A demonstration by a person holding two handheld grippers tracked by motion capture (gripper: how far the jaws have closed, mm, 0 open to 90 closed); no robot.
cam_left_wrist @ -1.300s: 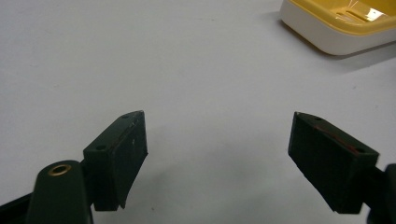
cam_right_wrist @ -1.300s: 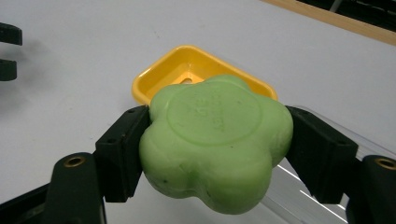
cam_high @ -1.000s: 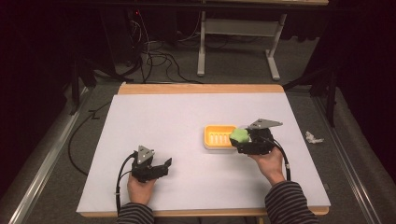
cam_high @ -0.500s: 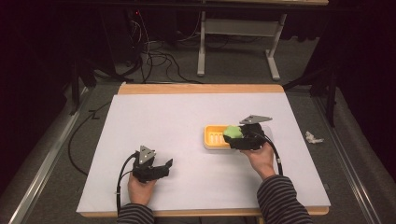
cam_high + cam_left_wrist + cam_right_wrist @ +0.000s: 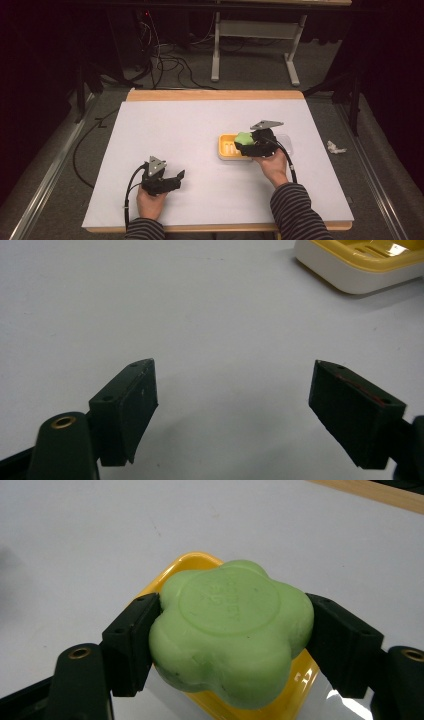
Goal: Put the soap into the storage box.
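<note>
- Green, flower-shaped soap (image 5: 230, 630) sat clamped between the two black jaws of the right gripper (image 5: 232, 635), hanging just above the yellow soap dish (image 5: 231, 147) on the white table (image 5: 170, 140).
- Both pads pressed on opposite lobes of the bar, across its widest part, with the stamped round face turned up toward the camera.
- Soap of this kind probably handled as firm but waxy and slick, light enough for one gripper; squeezing too hard could dent the lobes, too little could let it slide.
- Flat sides between lobes looked like the safest place to grip.
- Left gripper (image 5: 232, 410) rested near the table's front edge, jaws spread wide and empty, well apart from the dish.
</note>
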